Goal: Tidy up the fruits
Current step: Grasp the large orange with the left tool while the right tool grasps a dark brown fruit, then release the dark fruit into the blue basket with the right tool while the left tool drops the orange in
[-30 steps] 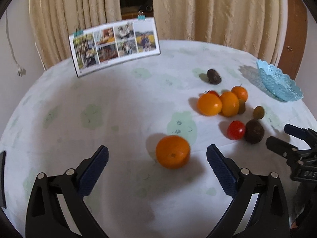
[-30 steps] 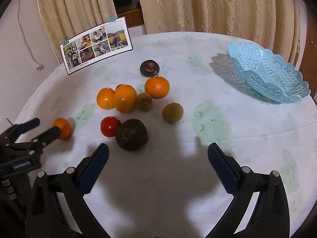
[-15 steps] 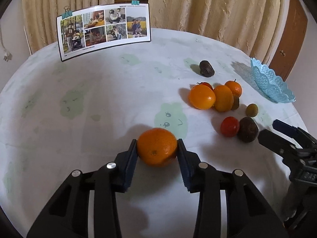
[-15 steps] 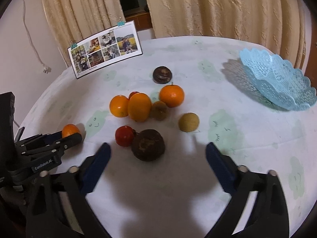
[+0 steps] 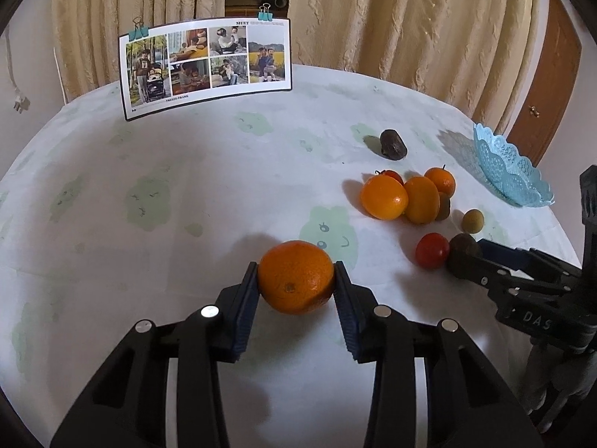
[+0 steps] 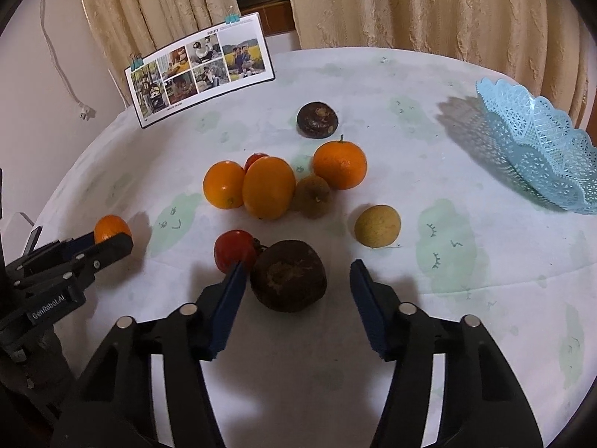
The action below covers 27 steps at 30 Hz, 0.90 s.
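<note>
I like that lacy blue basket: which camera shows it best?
The right wrist view: the basket is large there, its lace pattern and inner wall clear. In the left wrist view it is small, edge-on at the table's far right.

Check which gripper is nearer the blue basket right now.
Right. The right gripper is closing around the dark brown fruit, basket up to its right. Left gripper clamps an orange farther away.

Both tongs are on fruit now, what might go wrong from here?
1. The right tongs are closing around the dark brown round fruit, and one finger sits right against the small red tomato, so it may get nudged and roll.
2. The left tongs pinch the round orange only at its sides; it could slip on lifting.
3. The light blue lattice basket sits near the table's edge.
</note>
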### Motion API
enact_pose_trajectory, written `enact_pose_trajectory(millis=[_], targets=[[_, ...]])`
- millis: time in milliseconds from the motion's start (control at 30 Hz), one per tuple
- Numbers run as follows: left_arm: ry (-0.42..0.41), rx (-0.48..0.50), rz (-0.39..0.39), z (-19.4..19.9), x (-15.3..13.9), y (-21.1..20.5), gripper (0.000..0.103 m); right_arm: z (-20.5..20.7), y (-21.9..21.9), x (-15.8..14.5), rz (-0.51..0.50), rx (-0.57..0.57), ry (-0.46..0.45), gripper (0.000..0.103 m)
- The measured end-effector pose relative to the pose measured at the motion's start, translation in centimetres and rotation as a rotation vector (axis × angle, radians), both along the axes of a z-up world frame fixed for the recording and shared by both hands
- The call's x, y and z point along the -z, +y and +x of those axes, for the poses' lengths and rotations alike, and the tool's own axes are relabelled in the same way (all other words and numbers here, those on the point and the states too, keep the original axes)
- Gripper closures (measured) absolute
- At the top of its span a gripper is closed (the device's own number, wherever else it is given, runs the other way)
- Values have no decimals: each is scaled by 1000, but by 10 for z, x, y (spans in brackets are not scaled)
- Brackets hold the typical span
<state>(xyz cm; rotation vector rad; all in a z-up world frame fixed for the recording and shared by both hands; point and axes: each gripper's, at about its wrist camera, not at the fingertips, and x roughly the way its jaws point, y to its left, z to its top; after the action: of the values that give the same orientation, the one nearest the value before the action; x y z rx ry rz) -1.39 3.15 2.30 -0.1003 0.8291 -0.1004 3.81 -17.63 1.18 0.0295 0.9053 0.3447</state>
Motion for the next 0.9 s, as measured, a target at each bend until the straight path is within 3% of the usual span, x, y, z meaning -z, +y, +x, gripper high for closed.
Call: enact_pose_trajectory(millis=[100, 267, 400, 633, 900], targets=[[-6, 1, 3, -1, -3, -1, 63, -1, 3, 1, 1, -18, -1, 61], [-24, -4, 8, -1, -11, -3, 63, -6, -9, -10, 45, 4, -27, 61], [-33, -8, 12, 1, -15, -4, 63, -11, -32, -33, 73, 64, -98, 61], [-48, 0, 28, 6, -24, -15, 63, 0, -106, -63, 112, 287, -199, 61], [-75, 20, 47, 13, -39, -34, 63, 27, -179, -72, 124, 488, -258, 61]])
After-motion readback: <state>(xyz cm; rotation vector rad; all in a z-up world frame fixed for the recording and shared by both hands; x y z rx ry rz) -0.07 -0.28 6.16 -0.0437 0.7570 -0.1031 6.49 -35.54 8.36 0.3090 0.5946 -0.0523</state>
